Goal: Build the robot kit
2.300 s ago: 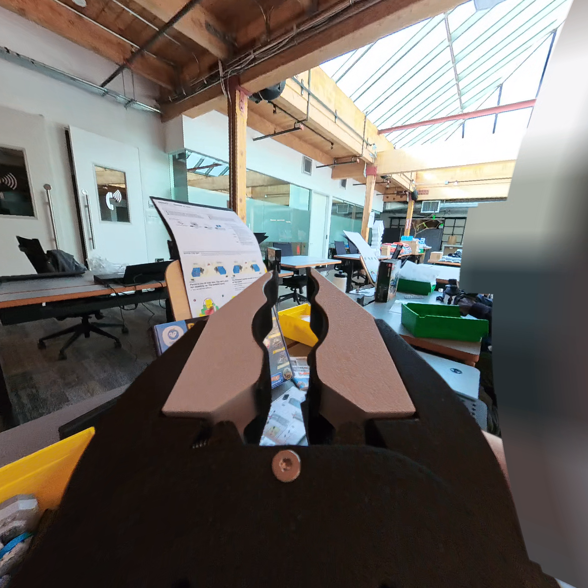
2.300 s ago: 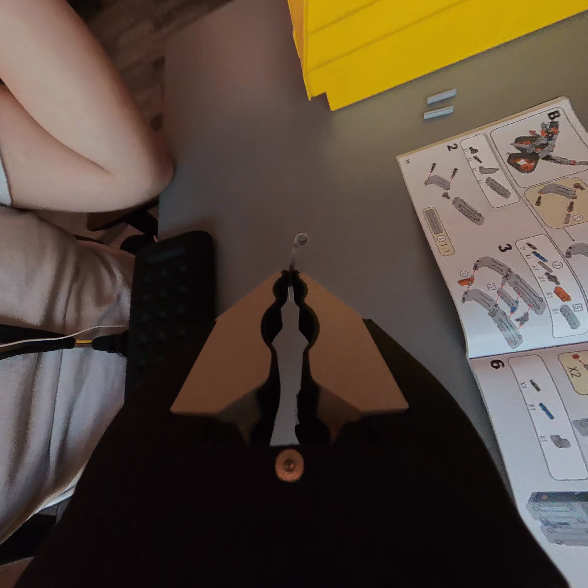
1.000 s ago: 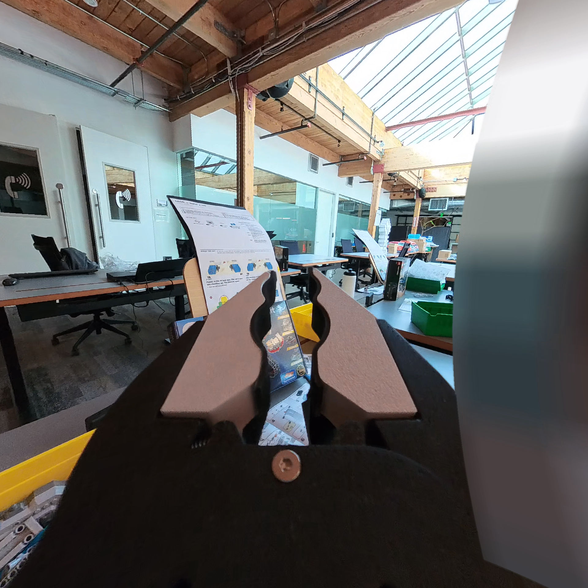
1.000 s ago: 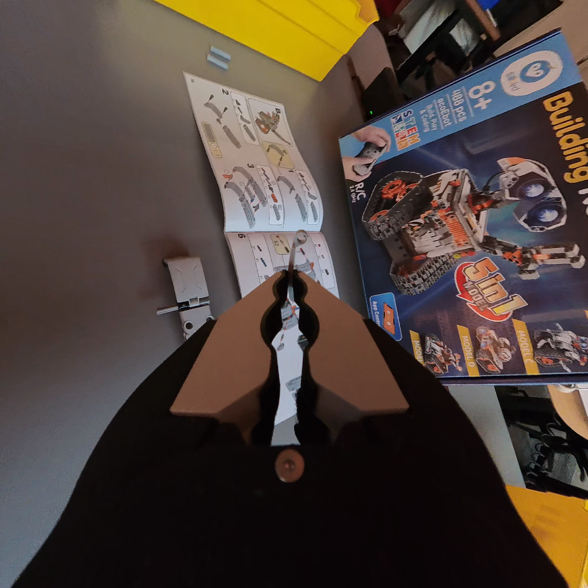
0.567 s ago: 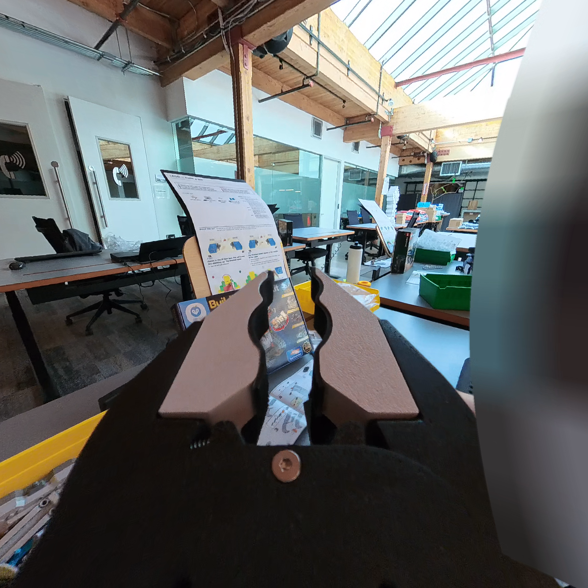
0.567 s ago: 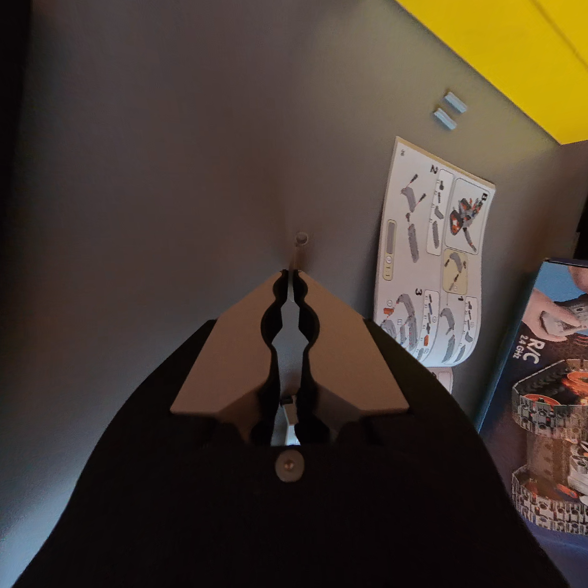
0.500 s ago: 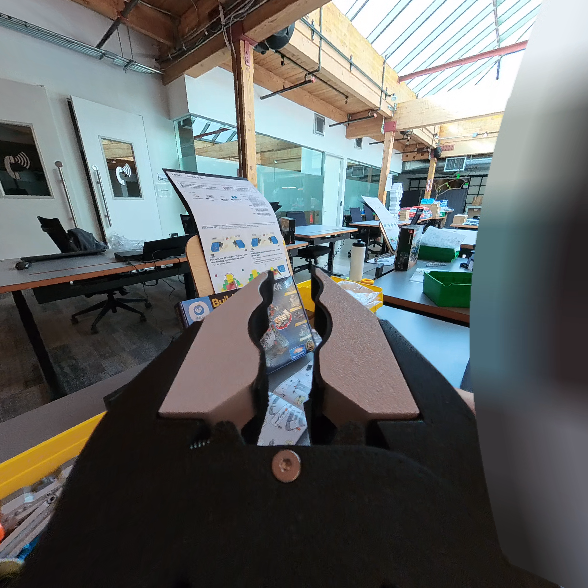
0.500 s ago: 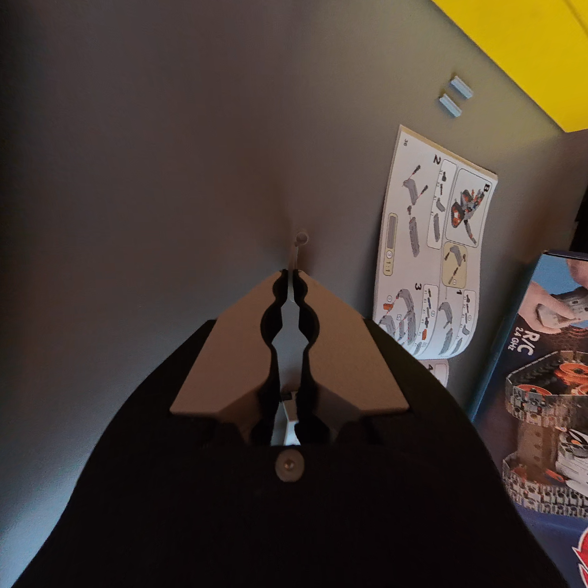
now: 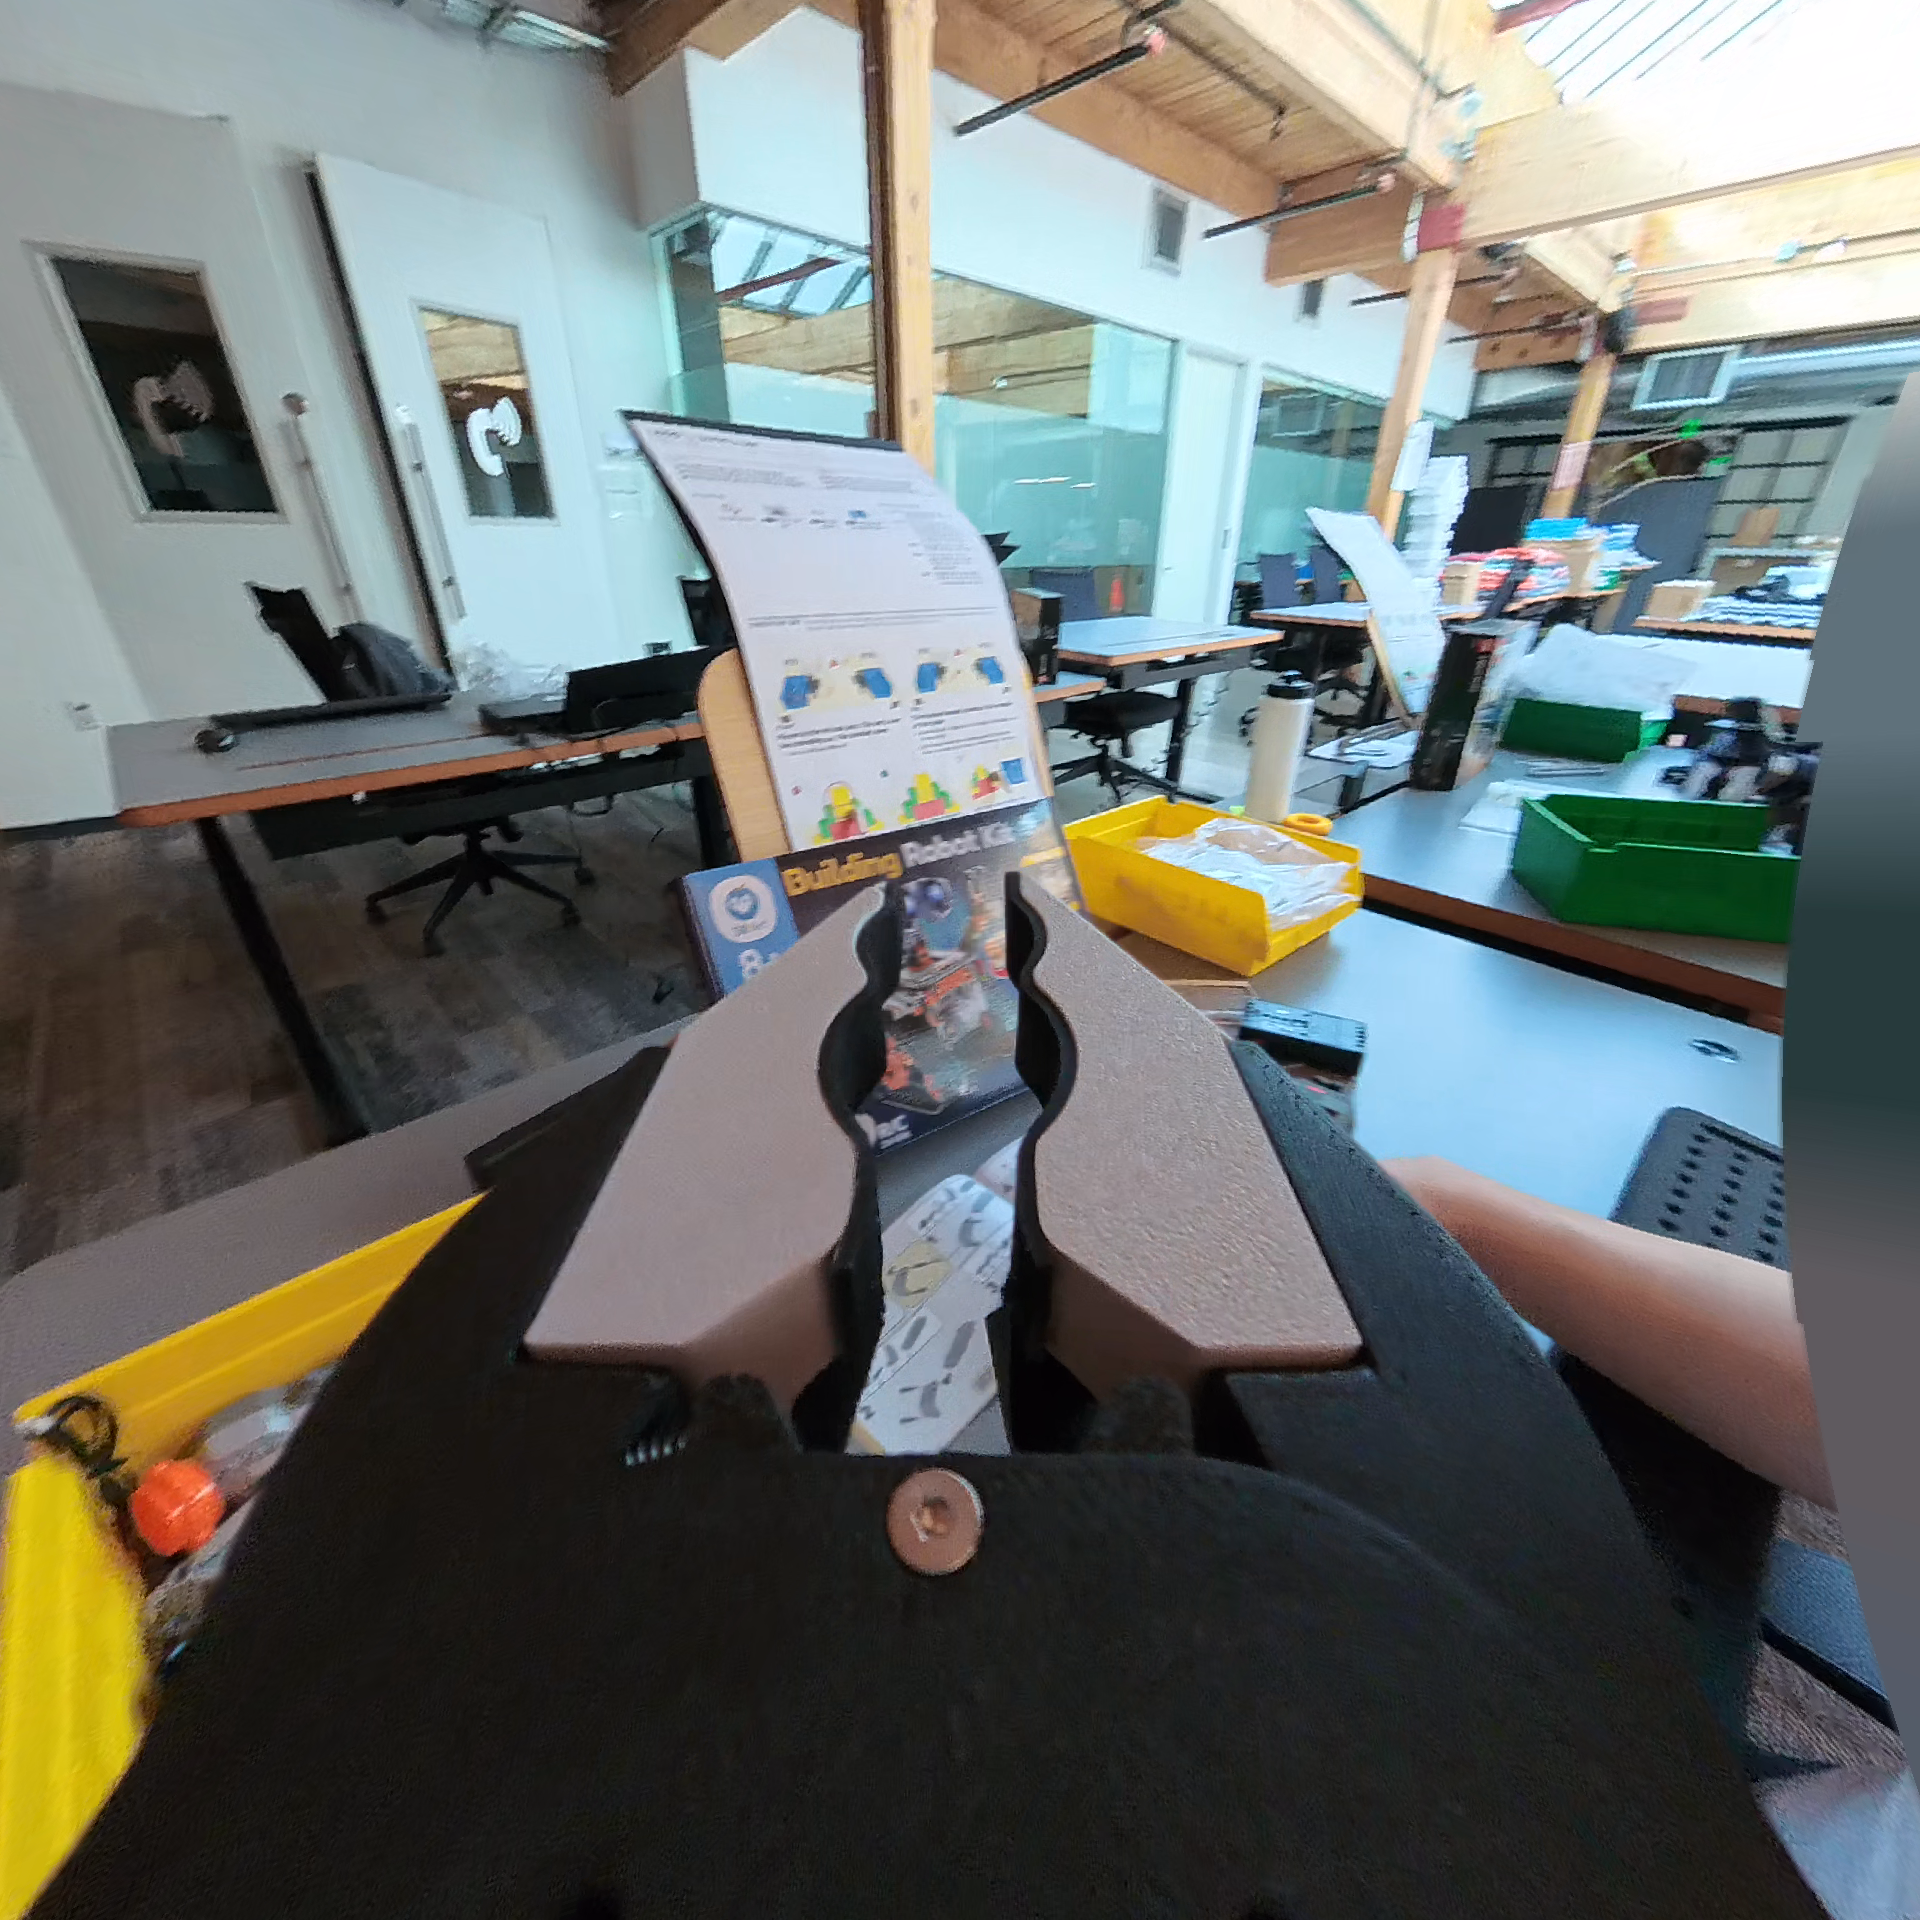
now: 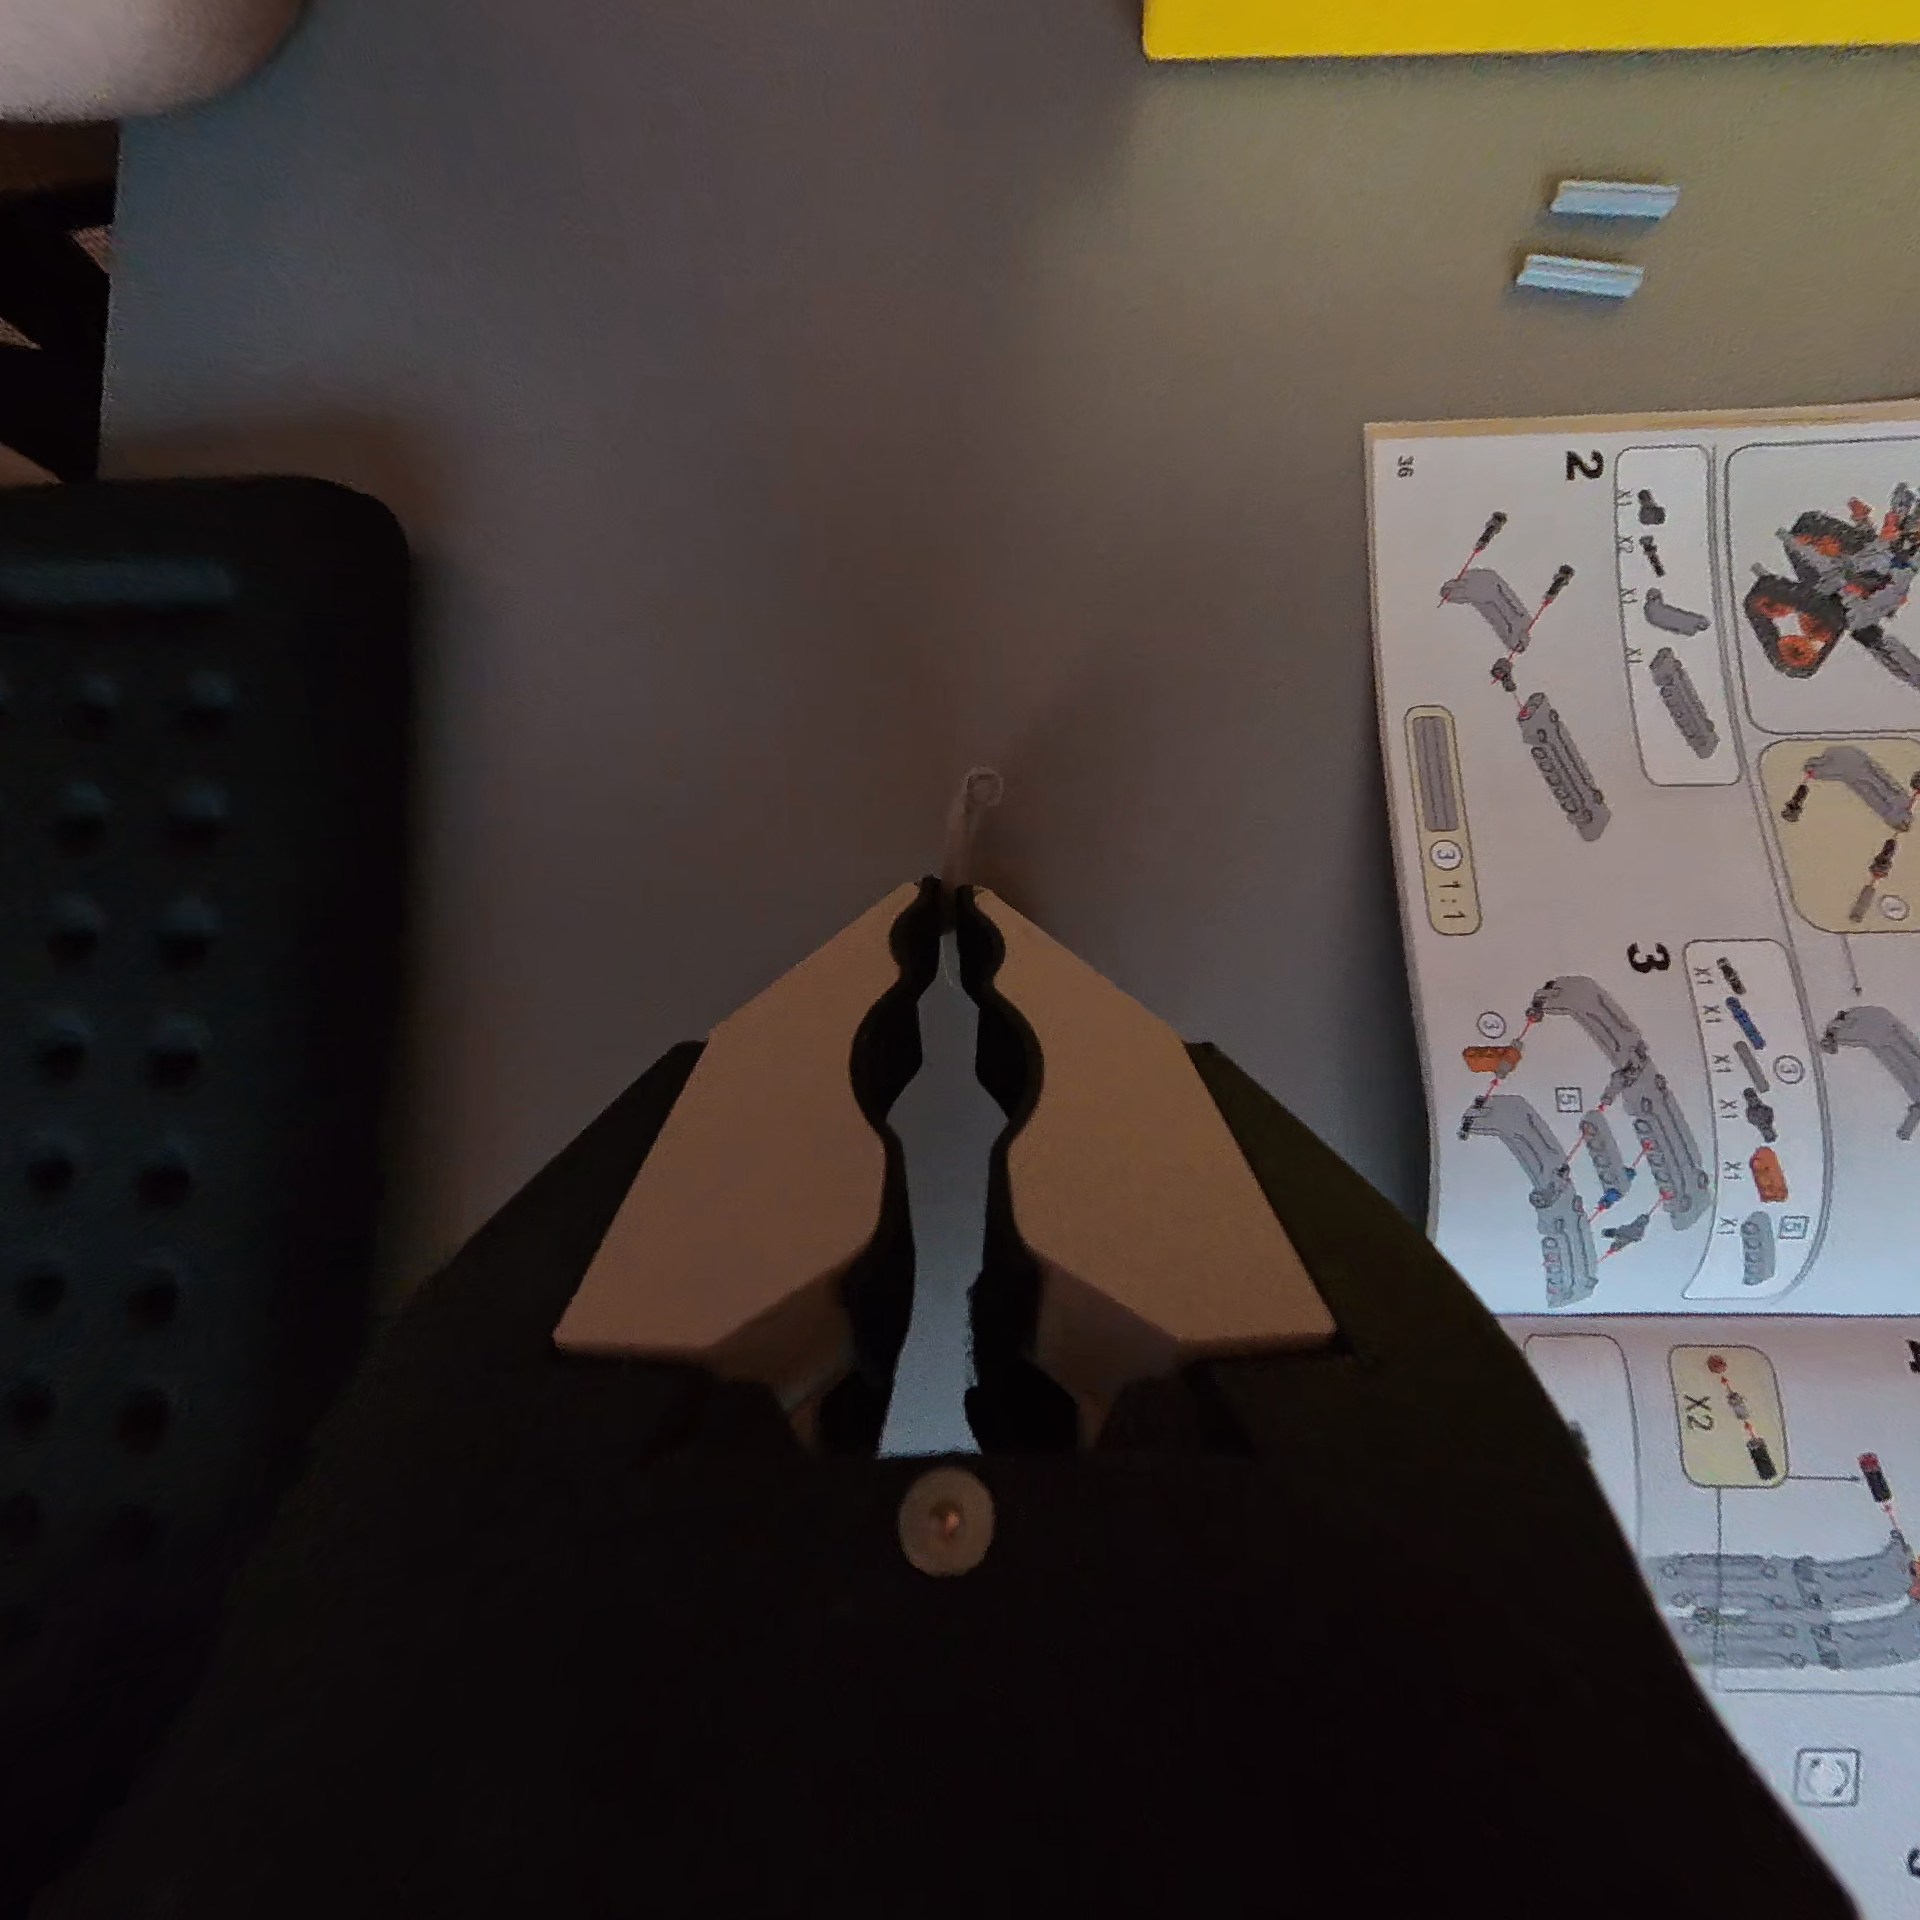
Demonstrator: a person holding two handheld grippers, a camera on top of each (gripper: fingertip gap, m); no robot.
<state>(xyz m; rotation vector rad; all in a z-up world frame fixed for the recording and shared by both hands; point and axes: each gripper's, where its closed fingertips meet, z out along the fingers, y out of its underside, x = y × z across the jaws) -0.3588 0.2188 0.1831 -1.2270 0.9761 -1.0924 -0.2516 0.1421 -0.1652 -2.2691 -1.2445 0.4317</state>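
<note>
A thin grey pin [image 10: 966, 831] is pinched at the right gripper [image 10: 948, 894] tips, clear of the desk [image 10: 727, 416]; the left gripper [image 9: 948, 914] is held narrowly parted and empty.

Open instruction booklet [image 10: 1662, 883] on grey table [image 10: 727, 416], two small grey pieces [image 10: 1595, 239], yellow bin [image 10: 1507, 26] beyond

A grey table [image 10: 727, 416] fills the right wrist view. An open instruction booklet [image 10: 1662, 935] lies flat at right, two small pale bars [image 10: 1595, 239] at upper right, a yellow bin [image 10: 1507, 26] at the top edge, a black perforated pad [image 10: 156, 935] at left.
</note>
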